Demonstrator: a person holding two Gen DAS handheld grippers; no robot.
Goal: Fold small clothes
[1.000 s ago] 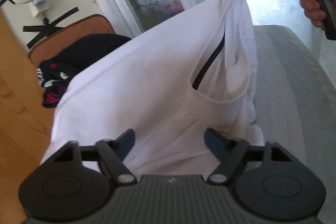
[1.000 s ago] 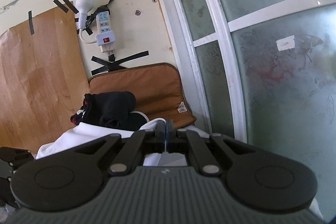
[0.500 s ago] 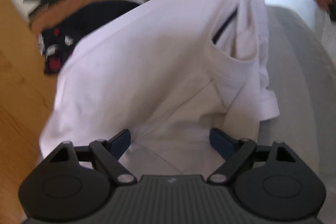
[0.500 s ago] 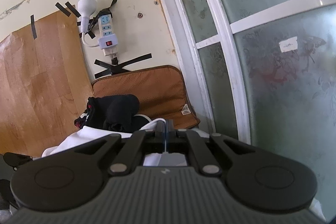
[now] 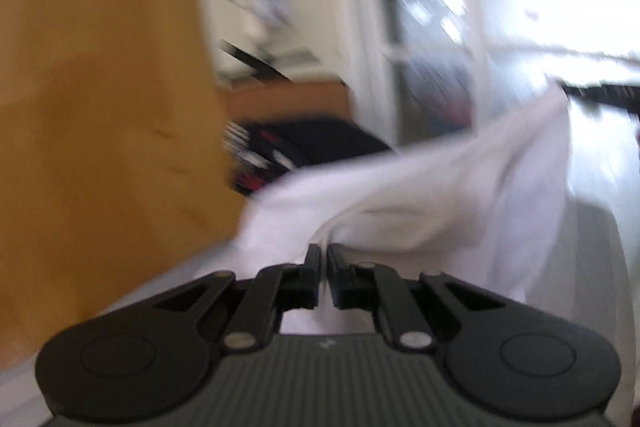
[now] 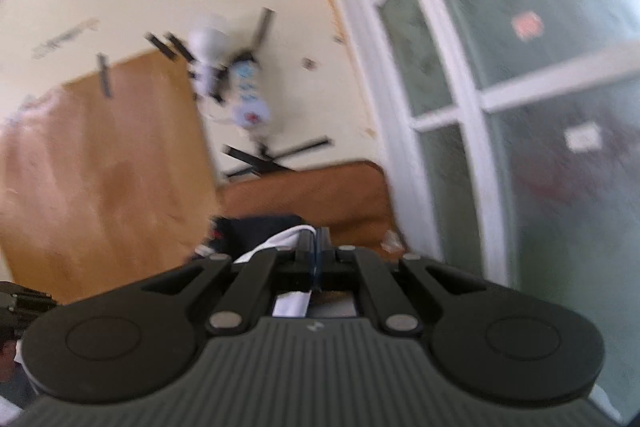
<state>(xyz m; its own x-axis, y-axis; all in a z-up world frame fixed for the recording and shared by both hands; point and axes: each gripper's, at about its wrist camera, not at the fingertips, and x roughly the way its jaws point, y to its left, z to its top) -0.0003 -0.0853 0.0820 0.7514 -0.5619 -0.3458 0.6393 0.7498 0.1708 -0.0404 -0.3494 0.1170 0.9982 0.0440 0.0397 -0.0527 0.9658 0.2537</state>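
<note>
Your left gripper [image 5: 323, 255], its jaws just snapped together, pinches a bunched fold of the white shirt [image 5: 440, 195] at its near end. Your right gripper [image 6: 316, 247], jaws clamped tight, pins a white edge of the same shirt high and far off. In the left wrist view that second tool shows only as a dark bar [image 5: 600, 93] at the upper right, where the cloth rises to a peak. So the shirt hangs slung between your two hands, its long axis climbing from the left grip, low and close, up to the right grip, with the loose body sagging toward the grey table [image 5: 592, 267] beneath. A dark garment [image 5: 304, 147] lies on the brown chair [image 5: 288, 101] behind, well apart. The next spread likely depends on drawing your hands apart along that line until the slack goes.
</note>
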